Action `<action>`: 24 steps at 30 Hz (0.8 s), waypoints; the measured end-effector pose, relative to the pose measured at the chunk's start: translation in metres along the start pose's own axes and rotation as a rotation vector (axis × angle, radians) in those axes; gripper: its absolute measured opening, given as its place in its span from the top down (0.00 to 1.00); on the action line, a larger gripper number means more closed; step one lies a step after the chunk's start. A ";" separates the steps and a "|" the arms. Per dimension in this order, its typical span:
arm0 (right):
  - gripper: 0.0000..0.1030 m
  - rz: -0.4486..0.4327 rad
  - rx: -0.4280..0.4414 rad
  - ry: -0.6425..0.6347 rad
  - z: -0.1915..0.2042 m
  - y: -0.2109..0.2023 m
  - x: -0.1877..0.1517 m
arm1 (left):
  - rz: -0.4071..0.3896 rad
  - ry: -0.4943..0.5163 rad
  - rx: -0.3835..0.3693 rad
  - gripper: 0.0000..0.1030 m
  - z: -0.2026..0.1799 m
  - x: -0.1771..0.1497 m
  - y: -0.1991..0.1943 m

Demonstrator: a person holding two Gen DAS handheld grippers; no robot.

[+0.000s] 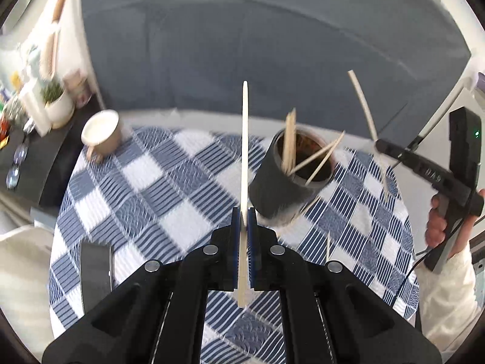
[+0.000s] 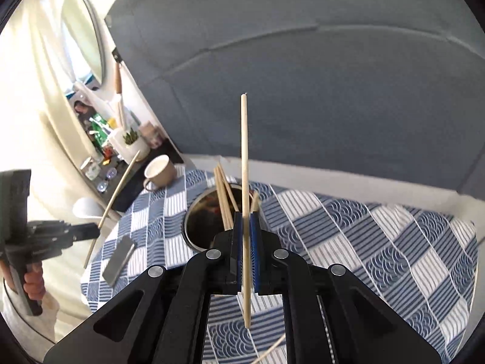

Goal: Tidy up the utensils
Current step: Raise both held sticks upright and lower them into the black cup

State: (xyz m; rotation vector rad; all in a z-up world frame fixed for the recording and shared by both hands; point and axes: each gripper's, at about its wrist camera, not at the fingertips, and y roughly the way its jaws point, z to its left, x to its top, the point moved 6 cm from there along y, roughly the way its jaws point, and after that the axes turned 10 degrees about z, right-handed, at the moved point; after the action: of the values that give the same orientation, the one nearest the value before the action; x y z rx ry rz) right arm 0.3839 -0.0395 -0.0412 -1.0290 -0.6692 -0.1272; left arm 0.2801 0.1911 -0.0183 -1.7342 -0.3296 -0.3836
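My left gripper (image 1: 243, 212) is shut on one pale wooden chopstick (image 1: 244, 151) that stands upright above the checked tablecloth (image 1: 151, 209). Just to its right is a dark round holder (image 1: 288, 185) with several chopsticks leaning inside. My right gripper (image 1: 382, 145) appears at the far right, shut on a second chopstick (image 1: 362, 106). In the right wrist view, the right gripper (image 2: 246, 215) clamps its chopstick (image 2: 245, 157) just in front of the holder (image 2: 197, 227). The left gripper (image 2: 91, 231) with its chopstick (image 2: 118, 194) shows at the left.
A beige mug (image 1: 101, 133) (image 2: 159, 171) sits at the table's far left corner. A flat grey block (image 1: 95, 276) (image 2: 118, 259) lies near the left edge. One loose chopstick (image 1: 328, 245) rests on the cloth. A cluttered dark shelf (image 1: 30, 151) and grey sofa (image 1: 272, 45) border the table.
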 end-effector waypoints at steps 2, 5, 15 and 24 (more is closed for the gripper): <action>0.95 -0.005 0.009 -0.009 0.002 0.003 0.009 | -0.015 0.010 -0.003 0.95 -0.006 0.014 0.000; 0.95 -0.022 0.029 -0.008 0.004 0.006 0.020 | -0.033 0.012 -0.045 0.95 -0.015 0.035 0.007; 0.95 -0.072 0.132 0.007 0.008 0.029 0.034 | -0.061 0.013 -0.281 0.95 -0.045 0.079 0.056; 0.95 -0.051 0.170 -0.007 0.015 0.072 0.039 | -0.070 -0.012 -0.302 0.95 -0.047 0.093 0.099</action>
State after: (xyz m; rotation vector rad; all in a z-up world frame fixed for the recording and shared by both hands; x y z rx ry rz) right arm 0.4371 0.0191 -0.0675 -0.8495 -0.7006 -0.1095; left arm 0.4021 0.1268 -0.0581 -2.0244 -0.3560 -0.4933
